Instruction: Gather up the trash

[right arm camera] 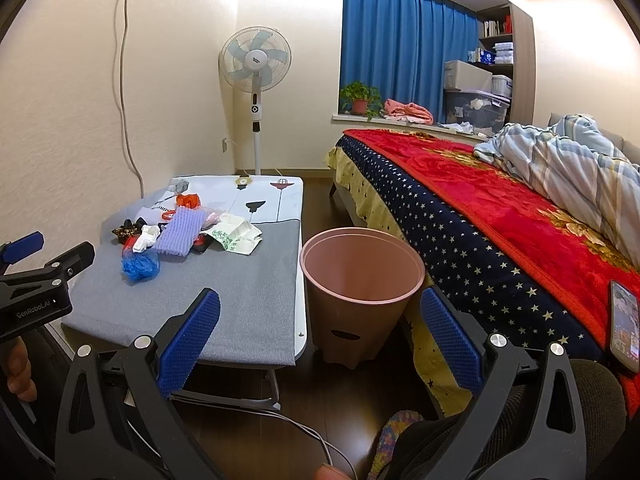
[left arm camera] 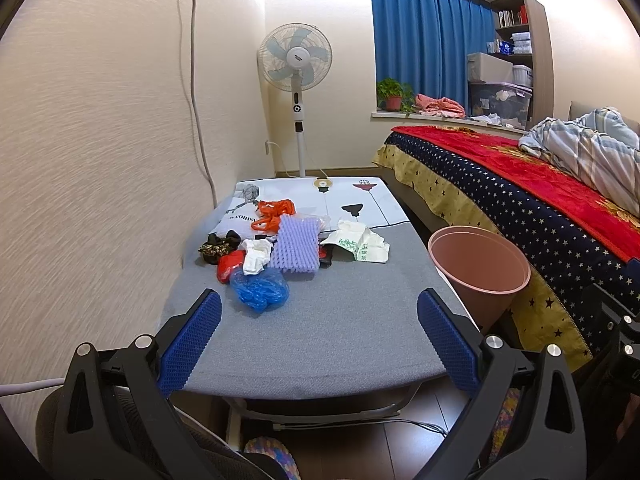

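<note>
Both tongs are standing wide with nothing between their blue pads: the left gripper is hovering over the near edge of the grey-topped folding table, and the right gripper is hanging off the table's right side, looking almost straight at the pink wastebasket. Nothing is being carried yet, so the collecting looks to be only starting. Straight ahead of the left tongs, near the middle of the table, the trash is lying in a loose heap. Nearest is a crumpled blue plastic bag, touching a red wrapper and a wad of white tissue just behind it. Beyond those a lilac foam fruit net is lying with its long axis running away from the tongs, a black and gold scrunchie-like piece to its left and a white printed paper bag to its right. Farthest is an orange plastic bag. The wastebasket is standing on the floor between the table and the bed, open and seemingly empty. The left hand is the nearer one to the heap, and the blue bag is lying dead ahead of it, slightly left of centre; the basket is lying off to that hand's right, so each piece will need carrying rightward over the table edge. A thin bag may well drag its neighbours along.
</note>
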Tool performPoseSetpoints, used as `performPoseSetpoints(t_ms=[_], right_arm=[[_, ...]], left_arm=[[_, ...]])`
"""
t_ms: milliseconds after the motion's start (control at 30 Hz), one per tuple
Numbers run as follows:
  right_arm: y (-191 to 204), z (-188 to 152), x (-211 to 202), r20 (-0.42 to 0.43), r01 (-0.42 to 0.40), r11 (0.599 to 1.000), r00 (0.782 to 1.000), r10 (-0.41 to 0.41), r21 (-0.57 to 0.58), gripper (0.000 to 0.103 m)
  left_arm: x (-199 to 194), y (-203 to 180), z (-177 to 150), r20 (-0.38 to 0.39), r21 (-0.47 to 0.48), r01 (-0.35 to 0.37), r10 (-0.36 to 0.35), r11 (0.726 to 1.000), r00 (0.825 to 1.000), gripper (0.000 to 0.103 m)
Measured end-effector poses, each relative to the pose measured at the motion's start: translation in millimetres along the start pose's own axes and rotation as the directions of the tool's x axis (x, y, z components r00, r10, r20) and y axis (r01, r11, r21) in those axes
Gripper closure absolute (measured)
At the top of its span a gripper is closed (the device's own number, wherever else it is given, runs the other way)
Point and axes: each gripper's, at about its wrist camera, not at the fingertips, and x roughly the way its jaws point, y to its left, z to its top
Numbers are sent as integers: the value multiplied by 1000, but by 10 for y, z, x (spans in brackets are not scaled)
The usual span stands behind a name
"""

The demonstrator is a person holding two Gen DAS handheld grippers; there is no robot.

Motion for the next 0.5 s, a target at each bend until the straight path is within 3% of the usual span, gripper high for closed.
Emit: performPoseSetpoints(t_ms=[500], right_arm=[[-18, 11, -20, 8, 0, 1000, 1000, 0, 2, 5]], left_arm=[[1, -9, -6, 4, -2, -1, 1, 1000, 1000, 8]])
